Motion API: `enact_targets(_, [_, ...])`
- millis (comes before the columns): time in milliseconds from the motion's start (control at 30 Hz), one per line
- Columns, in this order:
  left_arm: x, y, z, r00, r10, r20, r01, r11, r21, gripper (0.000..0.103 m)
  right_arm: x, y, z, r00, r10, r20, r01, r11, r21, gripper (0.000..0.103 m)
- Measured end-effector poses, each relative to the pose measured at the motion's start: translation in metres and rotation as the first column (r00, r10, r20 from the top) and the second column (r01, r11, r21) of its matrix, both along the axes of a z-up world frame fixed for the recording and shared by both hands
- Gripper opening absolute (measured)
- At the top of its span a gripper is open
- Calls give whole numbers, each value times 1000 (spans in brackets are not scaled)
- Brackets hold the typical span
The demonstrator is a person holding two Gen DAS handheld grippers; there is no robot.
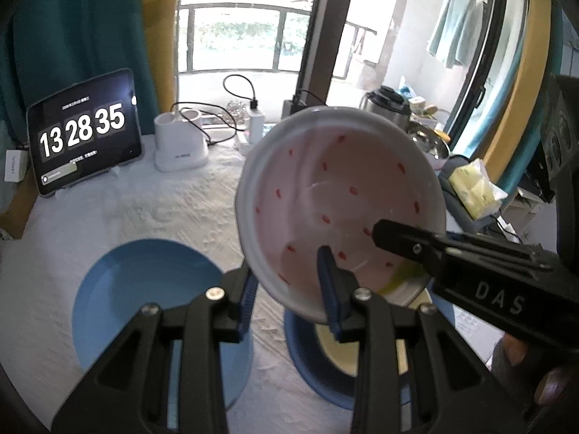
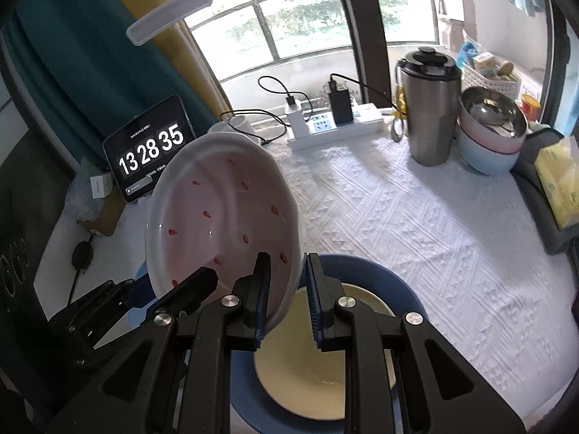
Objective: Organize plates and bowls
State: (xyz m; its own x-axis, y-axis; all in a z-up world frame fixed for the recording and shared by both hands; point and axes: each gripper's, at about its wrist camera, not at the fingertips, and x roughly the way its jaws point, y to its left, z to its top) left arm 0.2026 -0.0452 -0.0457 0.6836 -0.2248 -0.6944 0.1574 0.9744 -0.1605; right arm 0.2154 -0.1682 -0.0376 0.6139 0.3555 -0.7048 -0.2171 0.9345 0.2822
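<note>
Both the left gripper [image 1: 289, 289] and right gripper [image 2: 287, 293] pinch the pink speckled bowl's [image 1: 336, 202] near rim, steadying it tilted above the cream plate [image 2: 307, 369], seemingly nested in a blue bowl [image 2: 391, 282], probably for stacking.

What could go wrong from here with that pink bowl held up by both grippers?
1. The pink bowl hangs tilted, pinched only at its rim by the left gripper and right gripper; it could slip.
2. If dropped, it would likely strike the yellow plate in the blue dish below and might chip.
</note>
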Motion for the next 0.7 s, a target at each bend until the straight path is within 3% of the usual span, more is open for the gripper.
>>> enact_targets(700, [-15,-33,-17,996,-65,-53,67,997,37,32,-22,-35,-21,998,-53,-39,54,998,13,21])
